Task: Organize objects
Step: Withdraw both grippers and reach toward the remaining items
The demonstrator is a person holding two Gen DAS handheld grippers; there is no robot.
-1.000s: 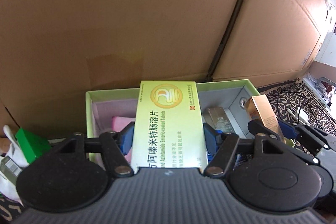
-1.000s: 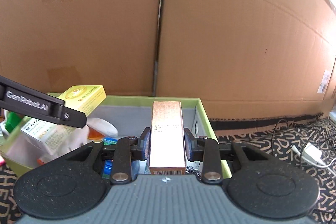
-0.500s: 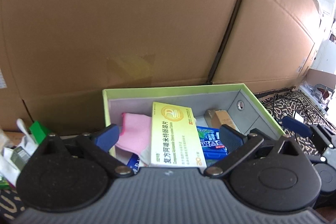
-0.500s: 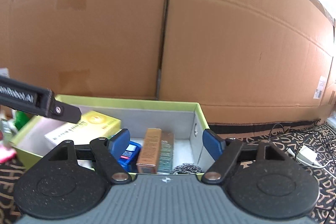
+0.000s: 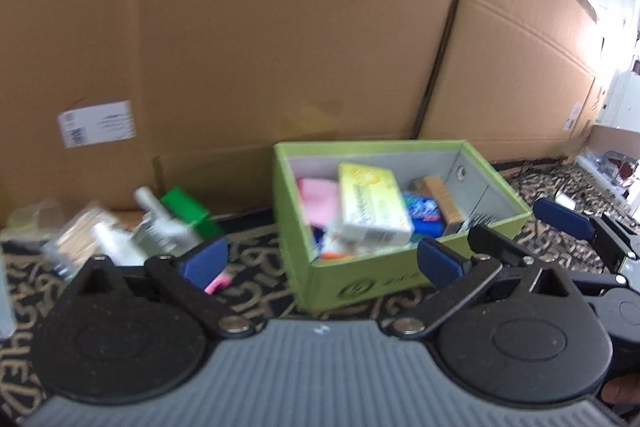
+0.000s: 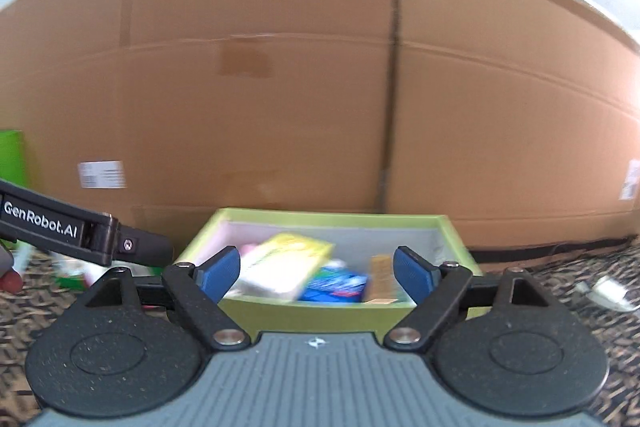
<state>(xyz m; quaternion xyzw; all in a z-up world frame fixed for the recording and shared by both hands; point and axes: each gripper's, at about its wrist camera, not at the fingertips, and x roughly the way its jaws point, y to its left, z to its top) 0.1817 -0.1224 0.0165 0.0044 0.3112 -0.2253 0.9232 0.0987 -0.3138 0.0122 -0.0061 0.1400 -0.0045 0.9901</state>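
A lime-green box [image 5: 392, 281] [image 6: 316, 319] stands on the patterned floor before a cardboard wall. In it lie a yellow medicine carton [image 5: 370, 203] [image 6: 286, 267], a copper-coloured carton [image 5: 442, 197] [image 6: 382, 277], a blue packet [image 5: 422, 211] [image 6: 338, 285] and a pink item [image 5: 318, 193]. My left gripper [image 5: 322, 261] is open and empty, pulled back from the box. My right gripper [image 6: 318, 269] is back from the box too; its jaws are still opening and hold nothing.
Loose items lie left of the box: a green carton [image 5: 186, 209], white bottles [image 5: 154, 211] and clear packets [image 5: 78, 235]. A large cardboard wall [image 5: 280, 47] closes the back. White cable and plug [image 6: 606, 291] lie on the floor at right.
Both grippers let go of their cartons, the yellow one from the left and the copper one from the right, opened wide and drew back from the box, where both cartons now lie.
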